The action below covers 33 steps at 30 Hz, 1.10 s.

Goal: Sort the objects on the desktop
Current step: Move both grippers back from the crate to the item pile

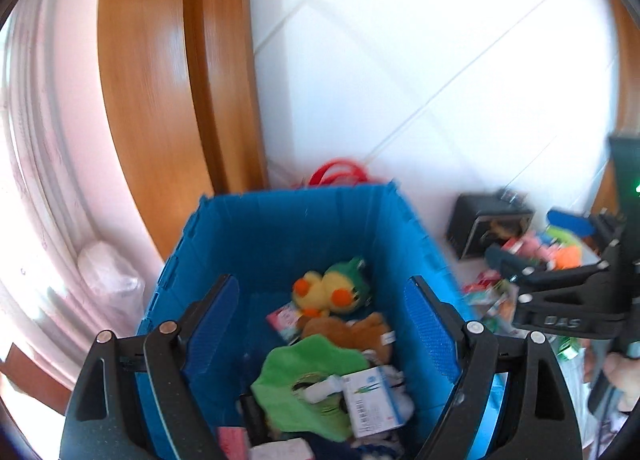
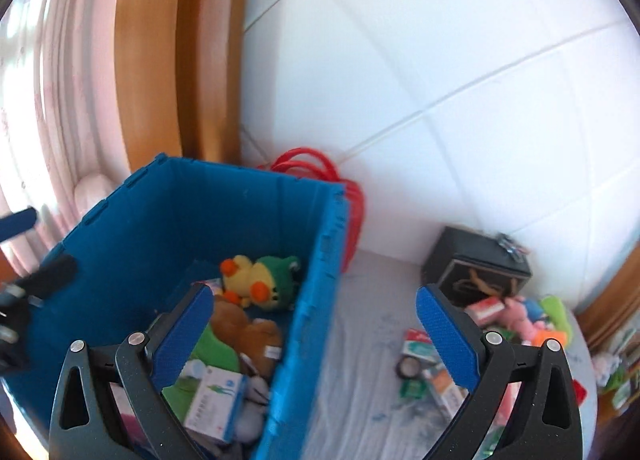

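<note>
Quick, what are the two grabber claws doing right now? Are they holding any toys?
Left gripper: open, holding nothing, above the blue plastic crate.
Right gripper: open wide, holding nothing, straddling the crate's wall.

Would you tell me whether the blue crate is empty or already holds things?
It holds things. The blue crate contains a yellow duck plush, a brown plush, a green cloth and a white box.

Toys (image 1: 332, 292) in bin (image 1: 280, 220), box (image 2: 476, 272) right of bin

Open blue crate (image 1: 304, 228) part-filled with plush toys (image 1: 332, 288) and small boxes (image 1: 372, 400); more clutter (image 2: 520, 320) on the table beside it.
</note>
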Each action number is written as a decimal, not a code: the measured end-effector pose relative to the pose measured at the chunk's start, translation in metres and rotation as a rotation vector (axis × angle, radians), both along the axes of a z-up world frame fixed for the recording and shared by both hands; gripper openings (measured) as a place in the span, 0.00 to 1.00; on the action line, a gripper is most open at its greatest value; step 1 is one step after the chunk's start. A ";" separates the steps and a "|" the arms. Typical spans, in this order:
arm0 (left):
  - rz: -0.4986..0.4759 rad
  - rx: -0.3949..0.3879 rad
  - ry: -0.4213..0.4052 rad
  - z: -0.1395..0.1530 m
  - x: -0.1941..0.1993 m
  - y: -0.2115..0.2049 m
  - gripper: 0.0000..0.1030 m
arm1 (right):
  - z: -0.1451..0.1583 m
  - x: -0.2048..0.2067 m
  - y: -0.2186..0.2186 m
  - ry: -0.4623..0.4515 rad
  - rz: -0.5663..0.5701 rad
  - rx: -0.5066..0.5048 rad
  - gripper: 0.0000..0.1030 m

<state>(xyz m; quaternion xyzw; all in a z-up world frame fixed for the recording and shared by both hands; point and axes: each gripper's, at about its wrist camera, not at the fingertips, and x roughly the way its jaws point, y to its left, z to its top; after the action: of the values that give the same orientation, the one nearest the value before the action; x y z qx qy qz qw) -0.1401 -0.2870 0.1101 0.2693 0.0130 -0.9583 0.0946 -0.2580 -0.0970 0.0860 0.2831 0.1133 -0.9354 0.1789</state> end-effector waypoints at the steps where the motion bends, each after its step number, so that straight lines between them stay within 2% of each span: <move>1: -0.005 0.001 0.028 0.001 0.010 0.008 0.86 | -0.003 0.007 0.013 0.017 -0.015 -0.014 1.00; 5: -0.036 0.008 0.126 -0.006 0.044 0.047 0.93 | -0.024 0.035 0.078 0.061 -0.118 -0.059 1.00; 10: -0.054 0.048 0.233 -0.014 0.070 0.102 0.96 | -0.052 0.064 0.175 0.110 -0.254 -0.097 1.00; 13: -0.087 0.068 0.266 -0.023 0.073 0.143 0.97 | -0.068 0.077 0.242 0.136 -0.363 -0.106 1.00; 16: -0.118 0.077 0.260 -0.038 0.063 0.190 0.97 | -0.088 0.086 0.311 0.158 -0.466 -0.103 1.00; 20: -0.177 0.104 0.190 -0.072 0.030 0.262 0.97 | -0.122 0.082 0.402 0.125 -0.567 -0.054 1.00; 24: -0.162 0.123 0.119 -0.119 -0.012 0.337 0.97 | -0.175 0.062 0.503 -0.047 -0.593 -0.118 1.00; 27: -0.187 0.130 0.015 -0.163 -0.048 0.394 0.97 | -0.208 0.048 0.563 -0.109 -0.617 -0.100 1.00; 30: -0.193 0.132 -0.077 -0.206 -0.074 0.449 0.97 | -0.237 0.032 0.607 -0.197 -0.635 -0.067 1.00; 33: -0.215 0.117 -0.186 -0.243 -0.099 0.495 0.97 | -0.257 0.030 0.641 -0.257 -0.649 -0.075 1.00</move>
<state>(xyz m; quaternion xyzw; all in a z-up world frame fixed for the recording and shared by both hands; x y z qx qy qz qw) -0.2392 0.2084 -0.1327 0.3618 0.0311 -0.9314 -0.0236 -0.2285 0.5439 -0.1709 0.4132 -0.0404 -0.9037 -0.1047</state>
